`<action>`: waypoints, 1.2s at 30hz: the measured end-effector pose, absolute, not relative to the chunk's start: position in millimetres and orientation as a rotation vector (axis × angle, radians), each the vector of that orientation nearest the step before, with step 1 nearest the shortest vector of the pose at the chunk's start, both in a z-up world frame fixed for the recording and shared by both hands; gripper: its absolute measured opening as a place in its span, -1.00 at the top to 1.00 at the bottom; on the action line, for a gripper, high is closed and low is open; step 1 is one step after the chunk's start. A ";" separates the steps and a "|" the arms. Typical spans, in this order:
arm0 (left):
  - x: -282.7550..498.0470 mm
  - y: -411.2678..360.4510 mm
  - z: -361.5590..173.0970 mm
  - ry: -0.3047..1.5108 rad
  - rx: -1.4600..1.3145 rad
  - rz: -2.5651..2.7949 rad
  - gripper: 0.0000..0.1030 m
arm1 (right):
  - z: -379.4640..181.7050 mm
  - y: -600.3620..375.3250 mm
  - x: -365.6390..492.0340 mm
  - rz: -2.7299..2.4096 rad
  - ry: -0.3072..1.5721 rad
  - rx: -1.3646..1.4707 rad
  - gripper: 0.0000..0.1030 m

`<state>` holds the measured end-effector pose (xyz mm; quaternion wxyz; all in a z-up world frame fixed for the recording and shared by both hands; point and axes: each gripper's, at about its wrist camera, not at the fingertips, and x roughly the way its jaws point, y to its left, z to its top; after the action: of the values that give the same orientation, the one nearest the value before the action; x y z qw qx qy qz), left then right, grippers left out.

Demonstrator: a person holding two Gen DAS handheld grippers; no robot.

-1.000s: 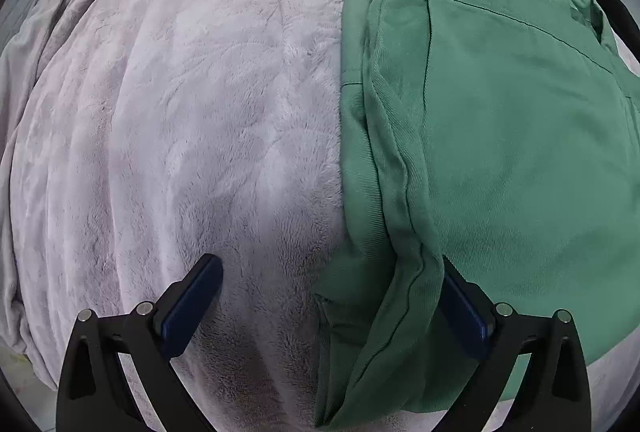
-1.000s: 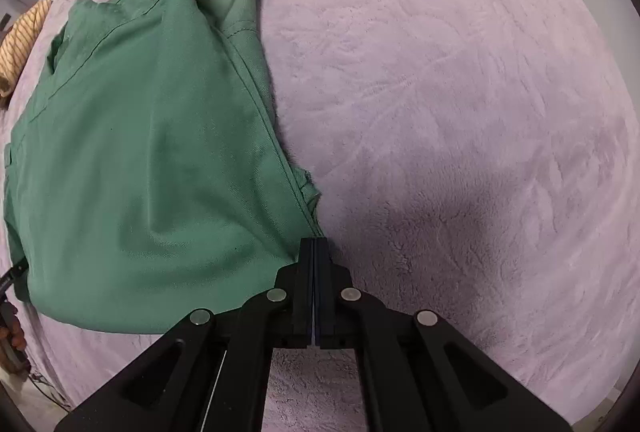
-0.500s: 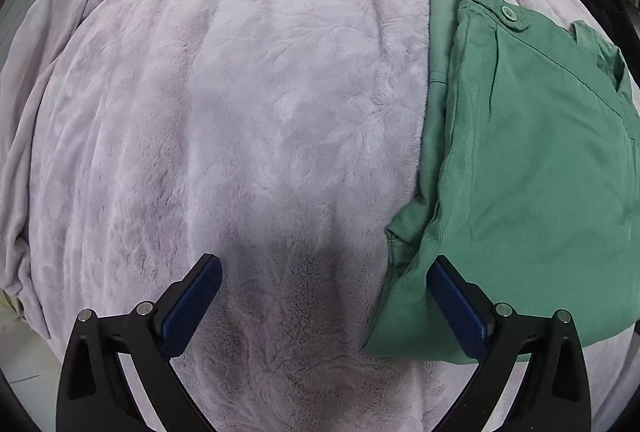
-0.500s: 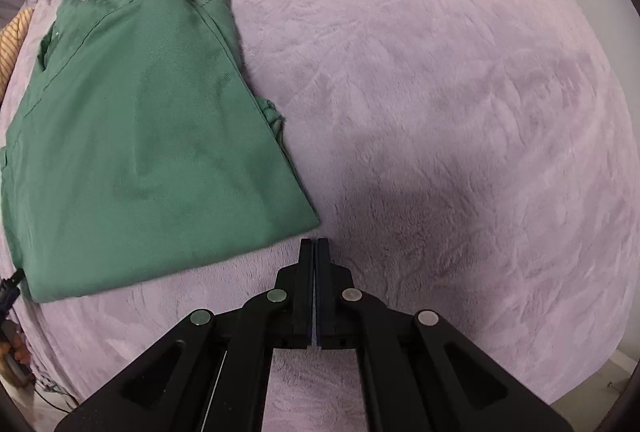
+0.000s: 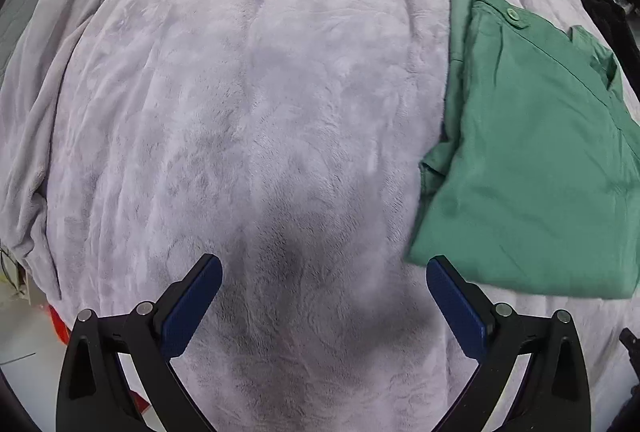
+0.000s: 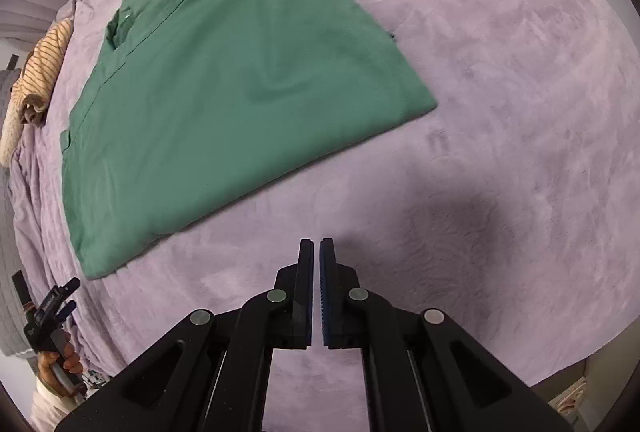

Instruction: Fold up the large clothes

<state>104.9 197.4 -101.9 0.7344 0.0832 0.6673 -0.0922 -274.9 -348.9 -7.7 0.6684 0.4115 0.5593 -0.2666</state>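
Green shirt [image 6: 240,104] lies folded flat on the blanket [image 5: 260,112], left jaws wide and empty, right jaws nearly closed on nothing.

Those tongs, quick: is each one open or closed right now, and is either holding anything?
Left tongs: open wide, holding nothing.
Right tongs: all but closed, only a thin slit between them, holding nothing; green shirt lies apart.
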 end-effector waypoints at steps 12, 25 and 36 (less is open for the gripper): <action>65.4 165.9 -58.5 1.452 0.246 -0.353 -1.00 | -10.4 -297.3 -204.8 -0.480 1.285 0.940 0.85; 60.6 158.2 -48.1 1.407 0.302 -0.396 -1.00 | 15.1 -265.2 -166.4 -0.431 1.263 0.860 -0.26; 60.1 153.0 -41.8 1.413 0.287 -0.414 -1.00 | 47.1 -236.7 -130.0 -0.390 1.223 0.733 -0.61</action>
<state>60.1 153.0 -41.8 0.7317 0.1304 0.6421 -0.1879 -130.0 -236.7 47.1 0.7391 0.3342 0.5572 -0.1775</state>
